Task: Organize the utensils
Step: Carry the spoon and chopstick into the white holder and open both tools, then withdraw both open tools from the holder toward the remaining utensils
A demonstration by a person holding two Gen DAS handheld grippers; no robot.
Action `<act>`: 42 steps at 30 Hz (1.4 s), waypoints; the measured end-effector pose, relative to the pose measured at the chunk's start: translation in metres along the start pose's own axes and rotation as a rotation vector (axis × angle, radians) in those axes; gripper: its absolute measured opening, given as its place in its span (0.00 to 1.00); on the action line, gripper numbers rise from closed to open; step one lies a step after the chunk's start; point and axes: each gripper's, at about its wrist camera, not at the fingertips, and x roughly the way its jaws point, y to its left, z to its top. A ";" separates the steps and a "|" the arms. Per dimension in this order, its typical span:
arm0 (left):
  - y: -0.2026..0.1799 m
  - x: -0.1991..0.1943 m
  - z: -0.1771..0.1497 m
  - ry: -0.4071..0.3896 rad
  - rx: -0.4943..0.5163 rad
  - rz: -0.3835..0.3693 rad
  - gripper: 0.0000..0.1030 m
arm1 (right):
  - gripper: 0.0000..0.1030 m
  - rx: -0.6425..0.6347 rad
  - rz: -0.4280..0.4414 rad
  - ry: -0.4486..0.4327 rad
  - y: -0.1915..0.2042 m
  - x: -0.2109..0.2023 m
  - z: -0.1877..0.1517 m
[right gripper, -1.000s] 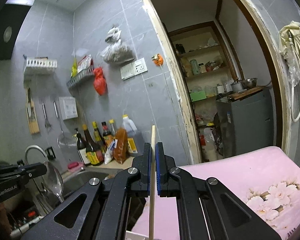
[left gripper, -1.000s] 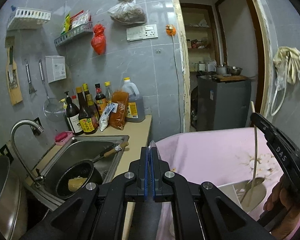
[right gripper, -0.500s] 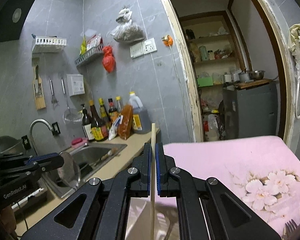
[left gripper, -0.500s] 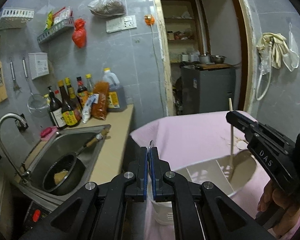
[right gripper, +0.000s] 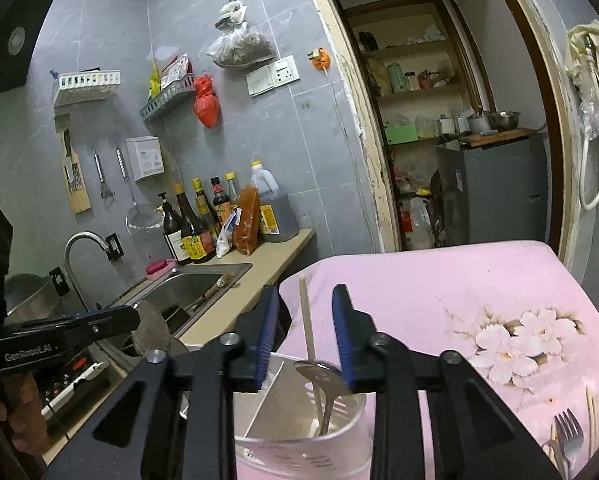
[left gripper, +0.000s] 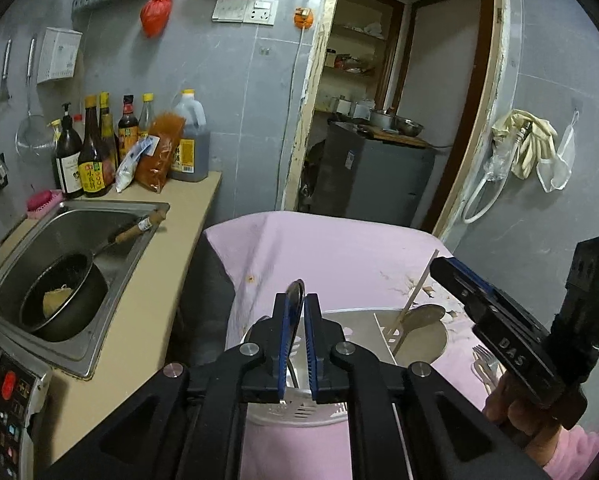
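Left hand-held gripper point(left gripper: 295, 306) pinching a spoon point(left gripper: 294, 292) above the white holder point(right gripper: 351, 436). Right hand-held gripper point(right gripper: 305, 322) spread wide around a chopstick point(right gripper: 308, 332) standing inside the holder, beside another spoon point(right gripper: 319, 372).

Two black handheld grippers, blue pads, bare skin

We see left gripper point(left gripper: 295, 344) and right gripper point(right gripper: 305, 336) with black angular linkage arms, silver round screws, blue finger pads point(right gripper: 266, 332). White "DAS" and "GenRobot.AI" lettering on bodies, a green LED on one. Bare right hand point(left gripper: 527, 416), pink sleeve edge.
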 end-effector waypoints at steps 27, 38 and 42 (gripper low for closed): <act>-0.053 -0.017 0.001 -0.108 -0.013 -0.115 0.43 | 0.72 0.010 -0.150 -0.070 -0.049 -0.102 0.025; -0.114 -0.032 -0.009 -0.205 0.029 -0.138 0.85 | 0.92 -0.032 -0.266 -0.100 -0.083 -0.160 0.038; -0.135 -0.034 -0.017 -0.228 0.036 -0.135 0.92 | 0.94 -0.046 -0.294 -0.104 -0.096 -0.174 0.039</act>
